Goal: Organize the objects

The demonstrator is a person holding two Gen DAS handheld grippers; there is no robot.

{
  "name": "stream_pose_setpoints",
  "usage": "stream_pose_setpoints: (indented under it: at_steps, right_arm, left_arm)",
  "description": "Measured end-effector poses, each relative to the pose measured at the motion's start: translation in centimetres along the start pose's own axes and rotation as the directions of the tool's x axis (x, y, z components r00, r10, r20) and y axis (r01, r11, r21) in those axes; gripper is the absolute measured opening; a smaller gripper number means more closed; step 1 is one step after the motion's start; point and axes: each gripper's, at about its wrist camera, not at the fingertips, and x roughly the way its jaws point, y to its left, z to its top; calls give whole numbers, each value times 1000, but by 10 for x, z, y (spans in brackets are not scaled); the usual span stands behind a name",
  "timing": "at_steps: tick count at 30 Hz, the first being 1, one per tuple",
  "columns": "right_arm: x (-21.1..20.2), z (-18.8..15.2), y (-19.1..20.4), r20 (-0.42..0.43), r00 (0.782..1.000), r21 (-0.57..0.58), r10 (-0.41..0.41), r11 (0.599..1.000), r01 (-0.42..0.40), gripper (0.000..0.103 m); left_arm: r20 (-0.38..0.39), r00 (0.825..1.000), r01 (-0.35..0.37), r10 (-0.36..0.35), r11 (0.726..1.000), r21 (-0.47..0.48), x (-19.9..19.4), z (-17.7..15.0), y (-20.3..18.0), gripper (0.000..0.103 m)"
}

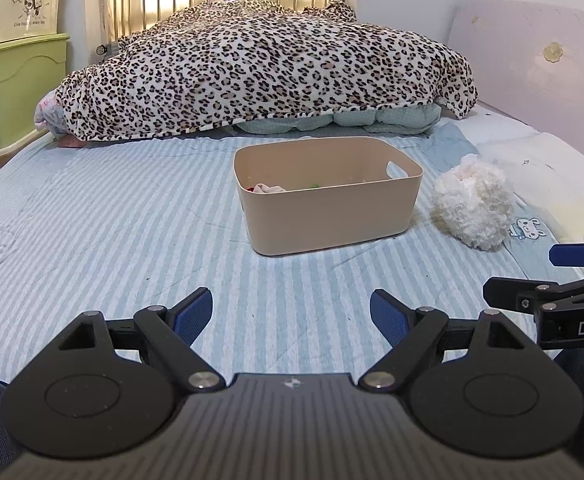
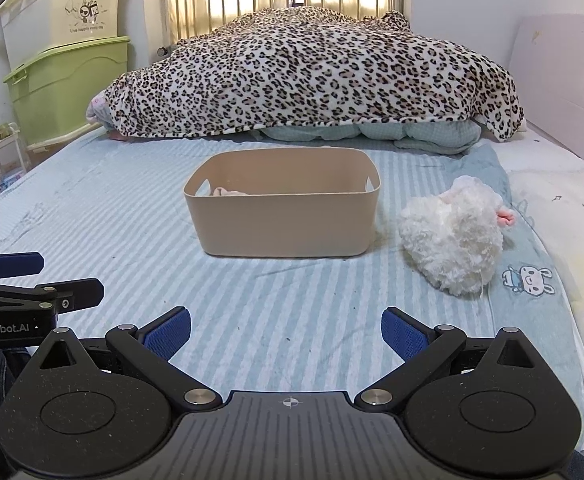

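A beige plastic bin [image 1: 332,216] [image 2: 287,220] stands on the striped bed, with a pale cloth item [image 1: 269,189] [image 2: 227,192] and something green inside. A white fluffy plush toy [image 1: 472,204] [image 2: 452,240] lies on the bed to the bin's right. My left gripper [image 1: 292,314] is open and empty, low over the bed in front of the bin. My right gripper [image 2: 285,332] is open and empty, also in front of the bin. Each gripper shows at the edge of the other's view, the right one [image 1: 548,272] and the left one [image 2: 31,276].
A leopard-print blanket [image 1: 267,68] [image 2: 312,76] is heaped across the far end of the bed over a pale green quilt [image 2: 412,132]. Green and cream storage boxes [image 2: 67,80] stand stacked at the left. A pink headboard panel [image 1: 540,64] lines the right side.
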Motion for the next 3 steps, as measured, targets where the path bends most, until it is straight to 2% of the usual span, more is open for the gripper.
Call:
stream_pose_setpoints:
  at_steps: [3]
  right_arm:
    - [1, 0, 0, -3, 1000, 2, -2, 1000, 2, 103]
  left_arm:
    - [-5, 1000, -1, 1, 1000, -3, 1, 0, 0, 86]
